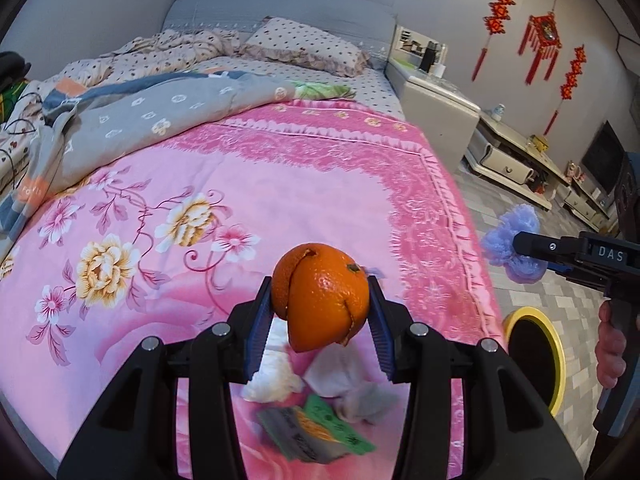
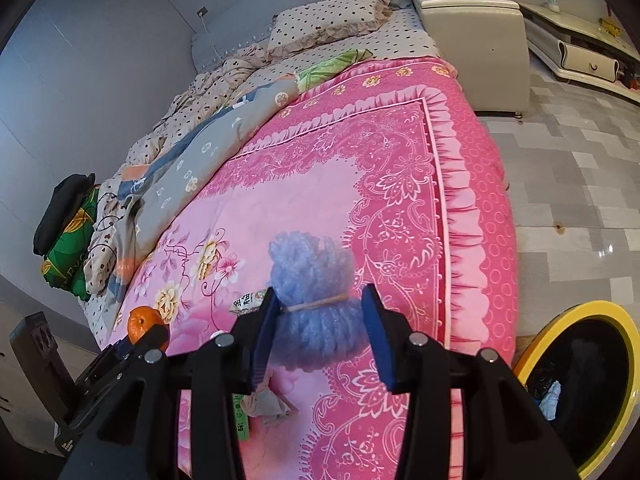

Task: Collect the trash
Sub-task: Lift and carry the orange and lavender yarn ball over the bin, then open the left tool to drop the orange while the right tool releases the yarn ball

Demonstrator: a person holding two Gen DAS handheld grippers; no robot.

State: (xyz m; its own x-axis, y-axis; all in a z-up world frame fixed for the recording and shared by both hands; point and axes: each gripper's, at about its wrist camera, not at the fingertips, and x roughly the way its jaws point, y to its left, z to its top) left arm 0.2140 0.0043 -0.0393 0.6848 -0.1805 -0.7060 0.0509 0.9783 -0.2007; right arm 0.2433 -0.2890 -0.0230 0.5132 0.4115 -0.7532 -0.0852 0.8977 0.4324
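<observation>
My left gripper (image 1: 320, 304) is shut on an orange peel shell (image 1: 320, 300) and holds it above the pink bedspread (image 1: 200, 208). Below it lie crumpled white tissues (image 1: 276, 380) and a green wrapper (image 1: 320, 432). My right gripper (image 2: 320, 320) is shut on a purple foam net (image 2: 312, 280) tied at its middle, above the bed's right part. In the left wrist view the right gripper (image 1: 520, 244) holds the foam net (image 1: 508, 240) beyond the bed edge, above the floor. The yellow-rimmed black trash bin (image 2: 580, 380) stands on the floor right of the bed; it also shows in the left wrist view (image 1: 536, 356).
A grey and blue quilt (image 1: 140, 120) and pillows (image 1: 304, 48) lie at the head of the bed. A white bedside cabinet (image 2: 476, 40) and low TV unit (image 1: 516, 160) stand along the right wall. The tiled floor (image 2: 580, 180) lies right of the bed.
</observation>
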